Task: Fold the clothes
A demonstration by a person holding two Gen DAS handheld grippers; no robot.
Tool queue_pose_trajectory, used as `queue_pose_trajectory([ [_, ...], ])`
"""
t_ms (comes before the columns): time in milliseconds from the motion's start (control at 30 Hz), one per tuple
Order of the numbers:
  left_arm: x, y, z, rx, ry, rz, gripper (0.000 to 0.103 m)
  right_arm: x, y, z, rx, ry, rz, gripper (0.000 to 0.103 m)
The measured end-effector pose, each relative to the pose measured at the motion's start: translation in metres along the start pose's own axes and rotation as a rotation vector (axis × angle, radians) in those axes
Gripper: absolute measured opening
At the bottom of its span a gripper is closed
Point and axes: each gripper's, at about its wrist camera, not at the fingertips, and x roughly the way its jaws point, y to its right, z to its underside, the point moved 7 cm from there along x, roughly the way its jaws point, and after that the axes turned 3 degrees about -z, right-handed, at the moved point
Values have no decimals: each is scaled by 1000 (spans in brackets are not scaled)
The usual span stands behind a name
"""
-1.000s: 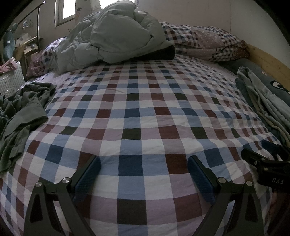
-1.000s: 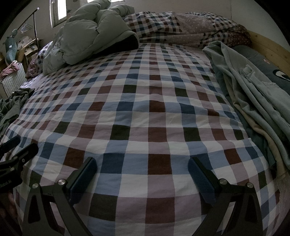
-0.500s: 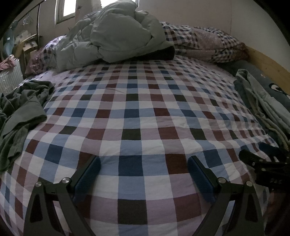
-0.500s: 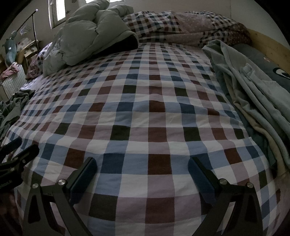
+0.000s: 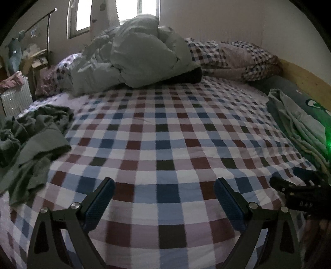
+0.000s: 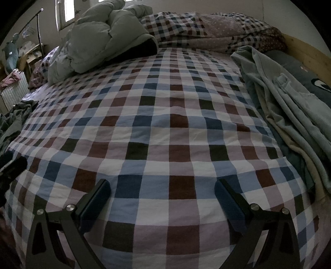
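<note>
A bed (image 5: 165, 132) with a checked sheet fills both views, its middle bare and flat. A pale duvet (image 5: 142, 55) is bunched in a heap at the far left end, with checked pillows (image 5: 233, 58) beside it along the far edge. A wooden rail (image 6: 306, 53) runs down the bed's right side.

The clothes lie in two lots, well apart. On the right edge of the bed, against the rail, a pile of pale green garments (image 6: 289, 103) lies stretched lengthwise over a cream layer and a dark one. On the left edge a dark green garment (image 5: 31, 140) lies crumpled, partly hanging over the side; in the right wrist view only a corner of it shows at the far left.

Past the bed's left end stand a white slatted basket (image 5: 14, 99) and a clothes rail (image 5: 41, 18) under a window (image 5: 82, 16).

The left gripper (image 5: 164, 198) hovers over the near part of the sheet, fingers spread wide with nothing between them. The right gripper (image 6: 162, 198) is likewise spread wide and empty above the sheet, nearer the pale pile. Each shows at the edge of the other's view, the right one as a dark shape at lower right of the left wrist view.
</note>
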Motion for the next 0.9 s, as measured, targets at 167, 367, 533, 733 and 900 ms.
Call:
queue_pose_trajectory([
  [167,-10,-17,-4,-12,24,-16,99,0,0,-3,6,-7,-6,103],
  [367,-24,-41,-11,-25,58,-31,99,0,1,-2,3,-3,5,103],
  [533,-33,-60,-14,-52,82,-30,99,-1,0,-1,5,-9,9,103],
  [733,-38,-83,-16,-99,80,-21,99,1,0,-3,21,-16,9,103],
  [900,-45,-111,-20,-156,90,-26,99,-7,-3,-2,20,1,36,103],
])
